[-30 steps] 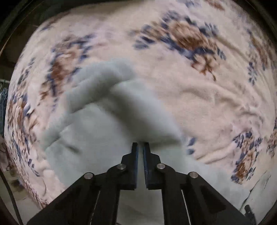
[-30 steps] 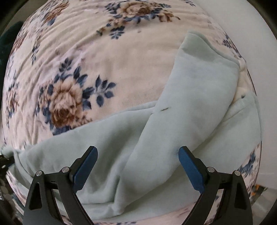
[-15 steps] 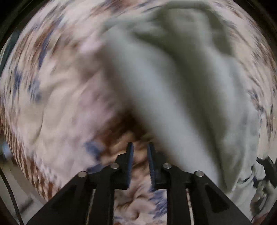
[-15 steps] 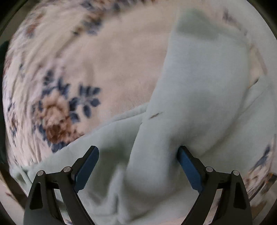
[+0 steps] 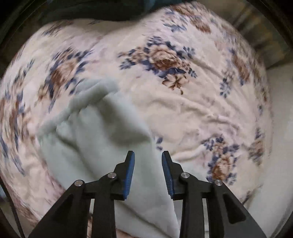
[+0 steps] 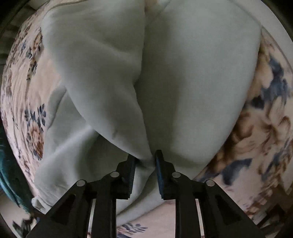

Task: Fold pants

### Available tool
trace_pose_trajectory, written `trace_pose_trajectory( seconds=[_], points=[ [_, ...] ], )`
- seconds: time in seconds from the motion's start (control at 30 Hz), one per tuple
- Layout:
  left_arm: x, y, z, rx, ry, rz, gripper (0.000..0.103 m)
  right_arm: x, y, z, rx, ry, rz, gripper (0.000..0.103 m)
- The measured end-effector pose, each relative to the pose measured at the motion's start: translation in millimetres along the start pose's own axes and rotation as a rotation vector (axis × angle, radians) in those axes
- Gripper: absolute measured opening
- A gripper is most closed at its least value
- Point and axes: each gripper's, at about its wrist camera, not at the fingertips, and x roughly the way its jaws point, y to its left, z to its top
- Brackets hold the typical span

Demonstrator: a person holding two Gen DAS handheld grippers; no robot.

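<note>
The pale green pants [image 5: 95,139] lie crumpled on a floral blanket [image 5: 183,109]. My left gripper [image 5: 148,164] points straight down over their right edge. Its jaws are opening, with the cloth lying beneath the gap and the blue pads clear of it. In the right wrist view the pants [image 6: 192,82] fill most of the picture as two bulging folds. My right gripper [image 6: 146,163] is closing, and its pads pinch a bunched ridge of the fabric where the two folds meet.
The blanket [image 6: 256,137] covers a bed, whose edge drops to a pale surface [image 5: 280,128] on the right. A dark teal cloth [image 6: 7,164] hangs at the left edge, and dark fabric [image 5: 91,11] lies beyond the blanket's far side.
The left gripper went from shut to partly open after a fast swing over the bed. The right gripper dropped onto the pants, rolled, and closed from wide open onto a fold.
</note>
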Motion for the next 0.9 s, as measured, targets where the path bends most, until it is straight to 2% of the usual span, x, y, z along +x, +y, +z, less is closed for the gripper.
trace_pose_trajectory(
  seconds=[0.03,0.07,0.13,0.23,0.3,0.37,0.4,0.43,0.53,0.57,0.67,0.8,0.9],
  points=[
    [7.9,-11.4,7.5,0.034,0.026,0.038,0.031,1.2,4.3,-0.9,-0.017,-0.004,-0.013,0.04],
    [19.5,-21.4,15.5,0.071,0.063,0.085,0.033,2.2,9.6,-1.9,-0.038,-0.005,-0.018,0.048],
    [62.9,-37.5,25.9,0.132,0.19,0.204,0.036,6.9,28.5,-4.7,-0.1,-0.006,-0.044,0.058],
    [114.7,-39.6,22.0,0.163,0.348,0.321,0.036,10.1,42.8,-7.6,-0.151,-0.032,-0.091,0.061],
    [137.2,-33.4,17.2,0.171,0.398,0.378,0.037,11.4,44.3,-8.6,-0.146,-0.031,-0.089,0.061],
    [139.6,-28.4,15.7,0.154,0.387,0.366,0.036,10.3,42.3,-7.4,-0.13,-0.026,-0.076,0.061],
    [133.1,-25.5,15.4,0.141,0.355,0.346,0.028,9.9,40.4,-7.4,-0.124,-0.023,-0.065,0.061],
    [125.8,-22.8,14.3,0.139,0.323,0.332,0.014,9.1,38.2,-7.9,-0.123,-0.02,-0.062,0.061],
    [86.2,0.7,-0.7,0.128,0.188,0.234,0.006,5.2,28.6,-7.0,-0.126,-0.019,-0.047,0.061],
    [67.7,21.2,-14.3,0.109,0.141,0.209,0.006,2.9,26.1,-5.1,-0.128,-0.019,-0.042,0.061],
    [35.1,87.7,-55.9,0.003,0.082,0.19,0.007,-5.3,22.4,3.6,-0.145,-0.032,-0.035,0.061],
    [34.2,162.7,-107.8,-0.166,0.123,0.158,0.008,-9.7,29.3,-0.2,-0.166,-0.042,-0.041,0.061],
    [39.8,184.3,-128.4,-0.217,0.116,0.097,0.011,-21.3,26.8,-1.9,-0.202,-0.066,-0.037,0.061]
  ],
)
